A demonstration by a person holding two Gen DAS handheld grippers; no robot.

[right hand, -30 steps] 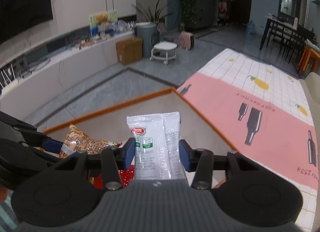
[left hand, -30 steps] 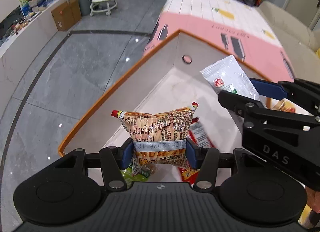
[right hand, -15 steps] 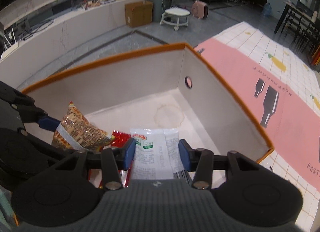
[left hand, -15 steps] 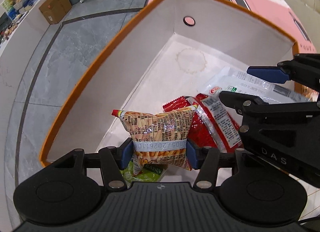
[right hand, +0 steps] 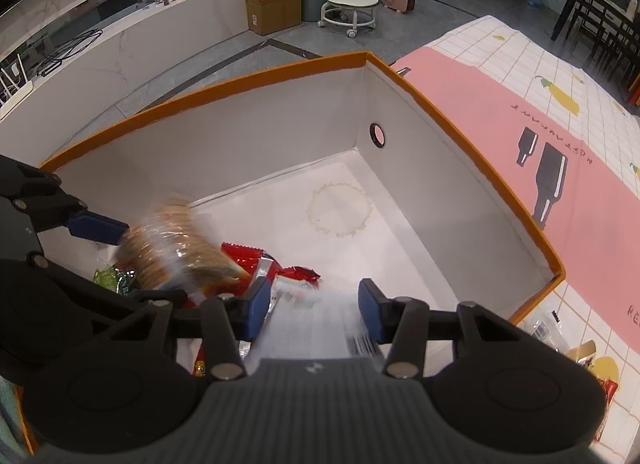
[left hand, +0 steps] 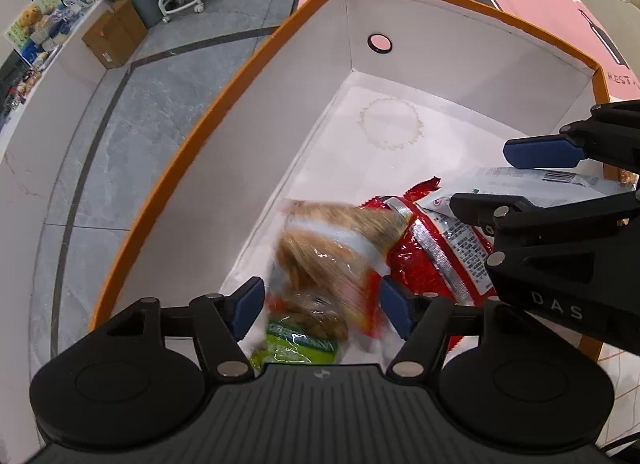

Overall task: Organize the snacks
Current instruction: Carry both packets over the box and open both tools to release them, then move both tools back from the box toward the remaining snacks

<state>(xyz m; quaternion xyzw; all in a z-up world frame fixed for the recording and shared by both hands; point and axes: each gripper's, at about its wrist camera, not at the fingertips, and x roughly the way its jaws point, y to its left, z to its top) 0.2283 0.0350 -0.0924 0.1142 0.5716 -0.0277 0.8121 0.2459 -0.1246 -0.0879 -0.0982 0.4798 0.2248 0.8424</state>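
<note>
Both drops looked mid-release. Left gripper [left hand: 322, 302] fingers were spread wide, the crinkly orange snack bag [left hand: 336, 248] blurred, falling into the orange-rimmed white box [right hand: 280, 132]. Right gripper [right hand: 312, 308] fingers were wide too, the white sachet [right hand: 316, 320] slipping down. Glossy red foil packs [left hand: 424, 260] and a green packet [left hand: 296, 344] were already inside; a few wrappers remained on the table [right hand: 576, 348].

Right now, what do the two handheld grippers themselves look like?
Both match: the left gripper and right gripper are matte black plastic with blue finger pads, silver pivot pins, round side discs and a ribbed grey top. The right one carries white "DAS" lettering.
</note>
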